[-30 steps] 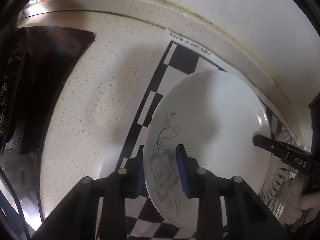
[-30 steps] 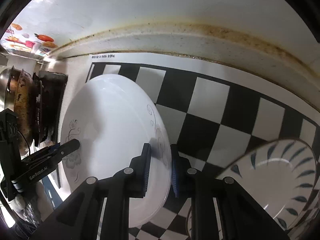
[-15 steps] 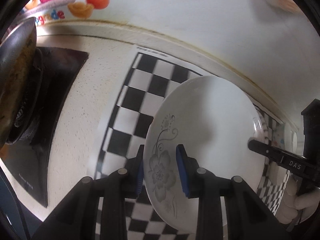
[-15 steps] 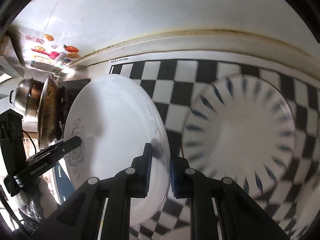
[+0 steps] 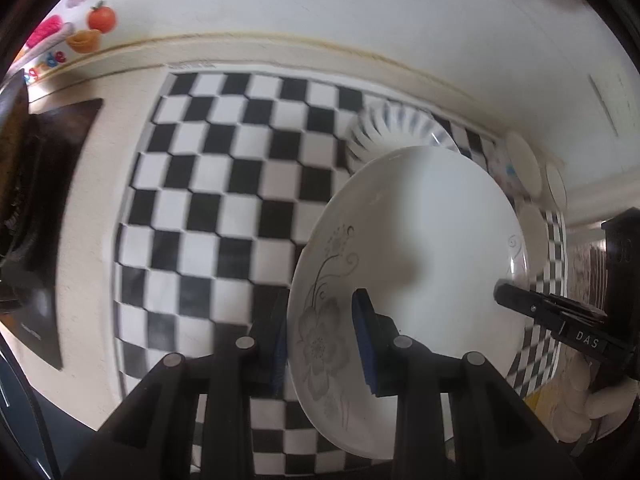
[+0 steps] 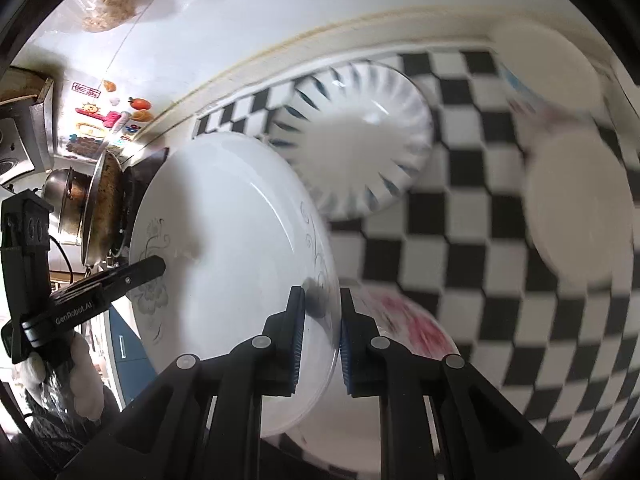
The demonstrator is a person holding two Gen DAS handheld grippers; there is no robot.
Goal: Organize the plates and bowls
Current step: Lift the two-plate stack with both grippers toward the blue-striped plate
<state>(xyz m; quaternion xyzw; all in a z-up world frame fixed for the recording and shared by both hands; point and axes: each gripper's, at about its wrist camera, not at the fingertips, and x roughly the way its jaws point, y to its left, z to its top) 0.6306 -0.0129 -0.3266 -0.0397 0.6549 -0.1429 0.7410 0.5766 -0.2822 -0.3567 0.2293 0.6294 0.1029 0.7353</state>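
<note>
A white plate with a grey flower print (image 5: 420, 240) is held in the air between both grippers, tilted on edge above the checkered mat (image 5: 224, 184). My left gripper (image 5: 320, 332) is shut on its flower-print rim. My right gripper (image 6: 320, 328) is shut on the opposite rim; the plate also shows in the right wrist view (image 6: 224, 240). A white bowl with blue ray marks (image 6: 356, 140) sits on the mat beyond the plate. It also shows in the left wrist view (image 5: 392, 132).
A bowl with a red flower print (image 6: 404, 320) lies under my right gripper. Plain white dishes (image 6: 580, 208) sit at the mat's right side. A stove with pans (image 6: 92, 196) stands at the left. A white wall (image 5: 320, 8) runs behind the counter.
Both grippers have lifted the plate higher and away from the mat, and more of the mat and other dishes have come into view. Both stay shut on the plate.
</note>
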